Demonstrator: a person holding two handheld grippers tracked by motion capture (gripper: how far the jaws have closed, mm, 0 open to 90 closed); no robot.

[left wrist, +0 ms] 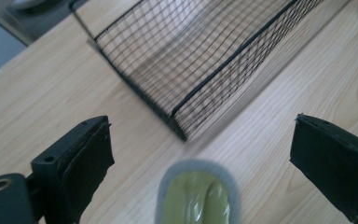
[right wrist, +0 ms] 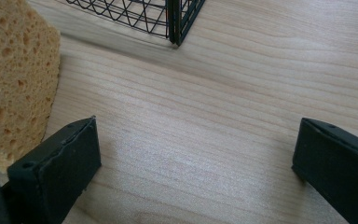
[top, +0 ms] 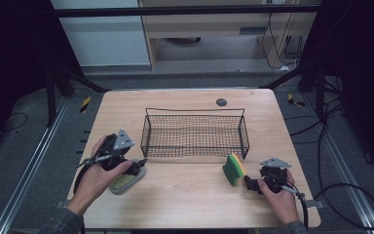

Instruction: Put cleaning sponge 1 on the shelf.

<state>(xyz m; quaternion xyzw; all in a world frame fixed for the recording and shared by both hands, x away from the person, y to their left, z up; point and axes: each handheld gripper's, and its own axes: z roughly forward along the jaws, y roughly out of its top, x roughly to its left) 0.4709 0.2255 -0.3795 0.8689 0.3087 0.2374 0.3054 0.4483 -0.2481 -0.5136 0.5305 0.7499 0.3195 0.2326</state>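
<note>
step: pre-grasp | left gripper [top: 137, 163] jaws wide, astride grey-green scrubber [top: 126, 181], table 7 o'clock | right gripper [top: 248, 183] wide, empty, yellow-green sponge [top: 234, 168] just beside, 5 o'clock | next: likely close, lift into wire basket [top: 195, 145]

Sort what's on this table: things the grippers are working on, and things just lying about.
In the job:
grey-rimmed green pad, between the open left gripper jaws
yellow-green sponge, beside the open right gripper
wire basket, probably

Lying about:
dark round cap in the table
</note>
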